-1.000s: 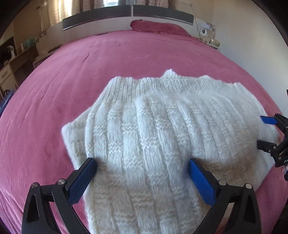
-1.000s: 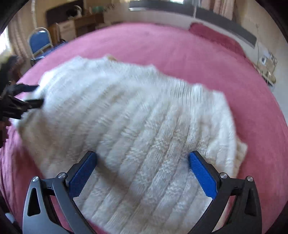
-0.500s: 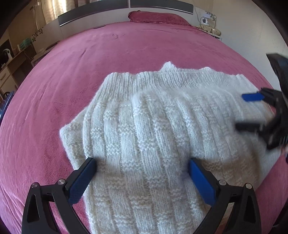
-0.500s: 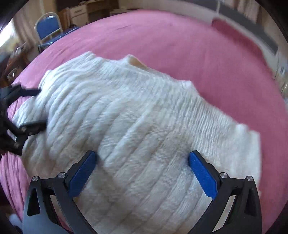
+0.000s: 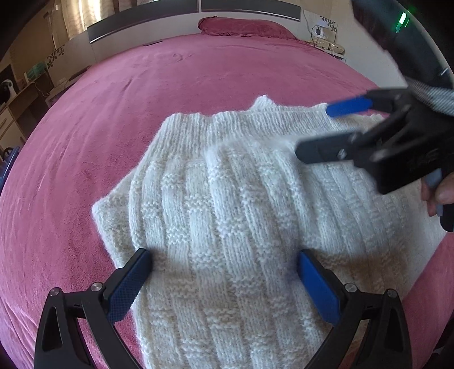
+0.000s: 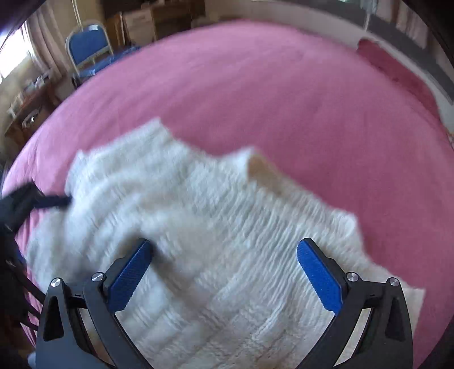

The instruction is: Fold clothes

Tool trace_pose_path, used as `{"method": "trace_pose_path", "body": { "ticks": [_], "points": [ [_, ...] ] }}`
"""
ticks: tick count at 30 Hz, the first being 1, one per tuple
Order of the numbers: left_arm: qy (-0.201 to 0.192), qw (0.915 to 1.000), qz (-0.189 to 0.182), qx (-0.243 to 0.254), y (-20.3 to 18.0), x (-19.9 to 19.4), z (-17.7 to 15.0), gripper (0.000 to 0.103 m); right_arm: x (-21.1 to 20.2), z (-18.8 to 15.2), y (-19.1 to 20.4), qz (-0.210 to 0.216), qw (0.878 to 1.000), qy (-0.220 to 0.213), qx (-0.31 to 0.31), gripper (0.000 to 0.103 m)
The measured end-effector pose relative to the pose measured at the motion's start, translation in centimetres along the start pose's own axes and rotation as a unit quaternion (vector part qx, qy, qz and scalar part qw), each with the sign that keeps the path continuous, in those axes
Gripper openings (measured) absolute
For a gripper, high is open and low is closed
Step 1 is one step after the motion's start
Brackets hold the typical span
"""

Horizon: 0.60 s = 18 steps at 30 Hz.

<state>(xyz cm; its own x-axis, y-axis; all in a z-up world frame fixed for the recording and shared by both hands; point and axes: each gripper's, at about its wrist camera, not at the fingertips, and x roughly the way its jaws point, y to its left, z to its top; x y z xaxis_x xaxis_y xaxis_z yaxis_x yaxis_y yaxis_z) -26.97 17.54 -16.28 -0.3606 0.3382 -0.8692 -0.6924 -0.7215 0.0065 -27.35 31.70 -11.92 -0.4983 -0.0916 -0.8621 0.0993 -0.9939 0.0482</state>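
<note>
A white knitted sweater (image 5: 227, 204) lies folded on the pink bed (image 5: 142, 93), with a folded layer over its middle. My left gripper (image 5: 224, 255) hovers open above the sweater's near part with nothing between its fingers. In the left wrist view my right gripper (image 5: 312, 130) comes in from the right over the sweater's far right part, its jaws apart. The right wrist view is blurred: the sweater (image 6: 198, 235) spreads below my open right gripper (image 6: 224, 247), and the left gripper (image 6: 37, 198) shows at the left edge.
The pink bedspread (image 6: 283, 99) stretches far beyond the sweater. A pink pillow (image 5: 241, 27) lies by the headboard. A blue chair (image 6: 88, 48) and wooden furniture stand past the bed's far side. A person's hand (image 5: 439, 193) holds the right gripper.
My right gripper has swung up and leftward over the sweater's far right part. The right wrist view has turned toward the sweater's collar side. The left gripper has barely moved.
</note>
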Motion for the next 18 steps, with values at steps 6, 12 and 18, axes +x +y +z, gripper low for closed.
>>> {"method": "trace_pose_path", "body": {
  "ticks": [6,12,18],
  "points": [
    [0.001,1.0,0.003,-0.002,-0.1,0.2,0.1,0.103,2.9,1.3,2.7,0.018,0.997,0.042,-0.054,0.103],
    [0.002,1.0,0.004,0.0,-0.3,0.6,0.4,0.103,0.6,1.3,0.3,0.017,1.0,-0.016,0.008,0.103],
    [0.014,0.9999,0.007,-0.004,-0.5,0.9,0.7,0.103,0.7,0.2,-2.6,0.009,0.999,-0.006,0.045,0.103]
  ]
}}
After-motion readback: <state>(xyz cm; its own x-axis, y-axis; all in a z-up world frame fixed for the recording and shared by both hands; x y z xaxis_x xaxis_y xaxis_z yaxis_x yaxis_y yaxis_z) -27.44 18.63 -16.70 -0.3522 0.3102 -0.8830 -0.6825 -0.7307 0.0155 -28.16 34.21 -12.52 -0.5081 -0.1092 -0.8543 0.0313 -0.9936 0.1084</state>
